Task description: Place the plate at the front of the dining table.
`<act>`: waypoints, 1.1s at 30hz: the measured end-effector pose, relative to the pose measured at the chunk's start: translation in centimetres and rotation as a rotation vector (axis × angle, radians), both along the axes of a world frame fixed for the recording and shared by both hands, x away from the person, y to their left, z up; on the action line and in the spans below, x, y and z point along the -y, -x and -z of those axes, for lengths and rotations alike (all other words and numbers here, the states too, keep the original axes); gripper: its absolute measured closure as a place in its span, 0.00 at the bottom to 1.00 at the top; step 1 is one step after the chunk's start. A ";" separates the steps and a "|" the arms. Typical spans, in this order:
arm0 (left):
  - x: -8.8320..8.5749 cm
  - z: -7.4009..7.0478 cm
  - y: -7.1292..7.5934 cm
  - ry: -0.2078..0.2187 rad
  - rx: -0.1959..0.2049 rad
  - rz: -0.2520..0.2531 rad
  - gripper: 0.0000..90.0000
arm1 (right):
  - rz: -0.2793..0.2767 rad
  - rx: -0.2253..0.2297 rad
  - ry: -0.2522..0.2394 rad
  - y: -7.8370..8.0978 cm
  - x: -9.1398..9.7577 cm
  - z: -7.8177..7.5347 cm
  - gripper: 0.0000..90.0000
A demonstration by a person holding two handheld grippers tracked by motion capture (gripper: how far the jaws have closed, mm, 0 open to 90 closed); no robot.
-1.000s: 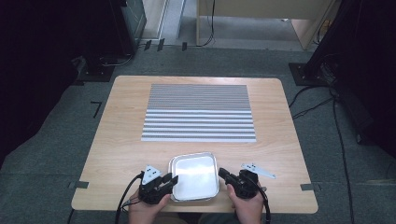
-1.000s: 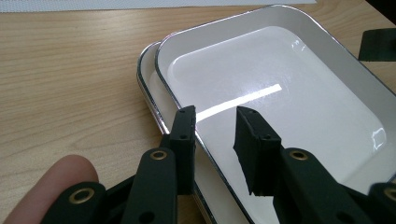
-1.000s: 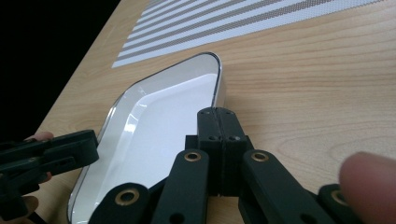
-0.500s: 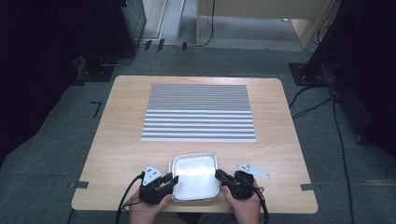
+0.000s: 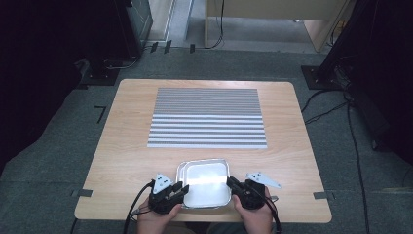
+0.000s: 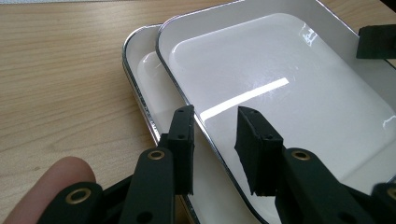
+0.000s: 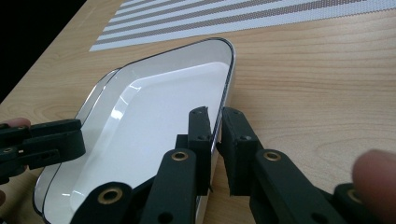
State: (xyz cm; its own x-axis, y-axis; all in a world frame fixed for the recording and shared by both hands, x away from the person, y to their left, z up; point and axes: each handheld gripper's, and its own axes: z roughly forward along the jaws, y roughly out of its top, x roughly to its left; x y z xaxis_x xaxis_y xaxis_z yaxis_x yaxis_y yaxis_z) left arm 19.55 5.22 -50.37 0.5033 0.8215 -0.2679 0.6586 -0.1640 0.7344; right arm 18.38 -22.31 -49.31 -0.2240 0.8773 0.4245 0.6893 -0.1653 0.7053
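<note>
Two white trays with shiny rims are stacked near the table's front edge, the upper tray (image 5: 204,183) (image 6: 289,84) (image 7: 154,121) shifted a little right over the lower tray (image 6: 144,70). My left gripper (image 5: 184,189) (image 6: 215,135) is open, its jaws straddling the upper tray's left rim with a clear gap. My right gripper (image 5: 230,183) (image 7: 215,126) sits on the right rim. Its jaws have just been opening a little, but the pads still hug the rim. Each gripper's black jaw also appears far off in the other's view.
A grey-and-white striped placemat (image 5: 208,117) (image 7: 233,14) covers the middle and far part of the wooden table (image 5: 126,146). Black cables trail from both grippers over the front edge. Dark equipment and cables stand on the floor around the table.
</note>
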 end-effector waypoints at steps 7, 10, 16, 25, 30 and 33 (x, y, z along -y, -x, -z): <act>0.2 0.2 -0.1 0.015 -0.005 -0.003 0.71 | -0.006 0.006 0.058 0.2 -0.4 -0.1 0.89; 0.3 0.2 -0.1 0.019 -0.005 -0.009 0.70 | -0.004 0.000 0.068 0.2 -0.5 0.0 0.88; 0.3 0.3 0.0 0.016 -0.010 -0.037 0.78 | 0.030 -0.007 0.085 0.3 -1.1 0.1 0.91; 0.6 0.2 0.1 0.011 -0.004 -0.081 0.88 | 0.118 -0.001 0.042 0.6 -1.3 0.3 0.95; 0.5 -0.2 0.1 0.036 0.006 -0.098 0.90 | 0.140 0.024 0.042 0.9 -1.4 0.2 0.96; 0.5 -0.4 0.2 0.049 0.015 -0.104 0.91 | 0.153 0.024 0.027 0.9 -1.3 0.2 0.96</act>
State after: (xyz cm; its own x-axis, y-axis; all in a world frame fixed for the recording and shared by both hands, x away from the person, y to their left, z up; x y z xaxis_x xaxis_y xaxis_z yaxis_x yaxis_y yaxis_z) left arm 19.38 4.69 -49.96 0.4203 0.8557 -0.3019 0.6589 -0.0591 0.7499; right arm 17.47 -20.99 -49.55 -0.0969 0.9128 0.3966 0.6401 -0.2480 0.7272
